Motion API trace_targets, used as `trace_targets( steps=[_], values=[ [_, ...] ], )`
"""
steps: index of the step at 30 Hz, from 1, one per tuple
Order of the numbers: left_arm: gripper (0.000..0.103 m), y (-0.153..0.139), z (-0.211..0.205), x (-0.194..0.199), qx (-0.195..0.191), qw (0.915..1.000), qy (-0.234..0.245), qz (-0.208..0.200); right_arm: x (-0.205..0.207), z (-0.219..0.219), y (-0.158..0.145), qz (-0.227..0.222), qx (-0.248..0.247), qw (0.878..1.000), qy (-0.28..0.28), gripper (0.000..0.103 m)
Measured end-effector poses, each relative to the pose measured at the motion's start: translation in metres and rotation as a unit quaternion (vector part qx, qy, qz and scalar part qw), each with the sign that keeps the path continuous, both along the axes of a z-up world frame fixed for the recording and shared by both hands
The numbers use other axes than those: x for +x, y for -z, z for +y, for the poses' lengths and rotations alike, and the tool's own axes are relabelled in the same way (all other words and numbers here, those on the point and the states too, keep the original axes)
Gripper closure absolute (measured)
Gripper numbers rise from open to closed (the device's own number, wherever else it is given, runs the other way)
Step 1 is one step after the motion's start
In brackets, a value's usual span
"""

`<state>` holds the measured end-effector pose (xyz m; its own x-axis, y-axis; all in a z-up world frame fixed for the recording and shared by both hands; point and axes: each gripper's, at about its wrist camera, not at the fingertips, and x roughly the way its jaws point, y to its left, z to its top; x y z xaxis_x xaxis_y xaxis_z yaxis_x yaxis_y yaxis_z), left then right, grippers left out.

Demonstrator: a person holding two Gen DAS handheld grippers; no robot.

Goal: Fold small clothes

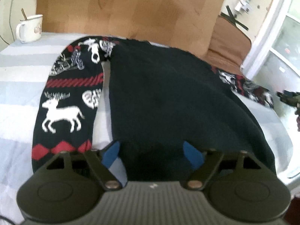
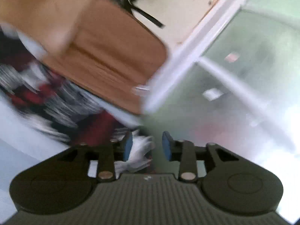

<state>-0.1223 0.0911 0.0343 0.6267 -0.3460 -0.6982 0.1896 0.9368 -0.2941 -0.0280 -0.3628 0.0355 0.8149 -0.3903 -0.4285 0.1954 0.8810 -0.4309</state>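
Note:
A small dark sweater [image 1: 165,93] lies back side up on a pale striped bedsheet [image 1: 16,93]. Its left sleeve [image 1: 65,103] shows white reindeer and red bands; the right sleeve [image 1: 249,88] runs off to the right. My left gripper [image 1: 151,150] is open, its blue pads [image 1: 110,152] spread on either side of the sweater's near hem. My right gripper [image 2: 147,148] is open at the cuff end of the right sleeve [image 2: 61,103], with white patterned knit between its blue pads [image 2: 127,146]. The right wrist view is blurred by motion.
A white enamel mug [image 1: 30,28] stands at the bed's far left corner. A wooden headboard [image 1: 131,7] rises behind the sweater. A brown cushion [image 2: 116,56] and a white-framed glass door [image 2: 243,65] lie to the right.

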Motion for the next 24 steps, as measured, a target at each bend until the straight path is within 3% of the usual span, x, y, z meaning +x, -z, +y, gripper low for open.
trace_targets(
  steps=[2,3,5,6,8,9,10,11,17,19,21,22,24],
  values=[
    [0.027,0.002,0.004,-0.004,-0.003,0.9997,0.016,0.019,-0.012,0.006,-0.004,-0.008,0.146,0.988,-0.051,0.052],
    [0.028,0.001,0.005,-0.006,-0.004,0.9996,0.021,0.021,-0.017,0.009,-0.002,0.002,0.238,0.967,-0.09,0.045],
    [0.036,0.002,0.007,-0.009,-0.011,0.9991,0.028,0.028,-0.015,0.024,0.011,0.03,0.353,0.924,-0.142,0.038],
    [0.045,0.002,0.007,-0.011,-0.011,0.9992,0.026,0.028,-0.009,0.035,0.018,0.042,0.38,0.911,-0.156,0.038],
    [0.066,0.003,0.008,-0.013,-0.008,0.9995,0.013,0.026,0.006,0.059,0.032,0.065,0.401,0.896,-0.177,0.039],
    [0.09,0.005,0.009,-0.013,-0.009,0.9995,0.004,0.03,0.014,0.071,0.039,0.078,0.405,0.892,-0.184,0.05],
    [0.094,0.007,0.012,-0.012,-0.018,0.9991,-0.002,0.039,0.022,0.081,0.045,0.093,0.405,0.889,-0.192,0.072],
    [0.094,0.007,0.016,-0.013,-0.03,0.9987,-0.008,0.04,0.026,0.095,0.047,0.106,0.397,0.89,-0.197,0.094],
    [0.095,-0.003,0.038,-0.038,-0.021,0.9992,-0.008,0.033,0.004,0.104,0.028,0.07,0.26,0.949,-0.167,0.095],
    [0.089,0.002,0.042,-0.037,-0.014,0.9988,-0.009,0.047,0.005,0.109,0.04,0.096,0.227,0.956,-0.161,0.088],
    [0.079,0.004,0.047,-0.037,-0.018,0.999,-0.01,0.04,0.002,0.111,0.038,0.081,0.195,0.964,-0.162,0.057],
    [0.067,0.001,0.052,-0.037,-0.02,0.9992,-0.015,0.031,0.002,0.112,0.031,0.066,0.186,0.967,-0.163,0.052],
    [0.052,-0.008,0.063,-0.044,-0.027,0.999,-0.036,-0.006,0.002,0.116,0.017,0.031,0.193,0.966,-0.172,0.049]
  ],
)
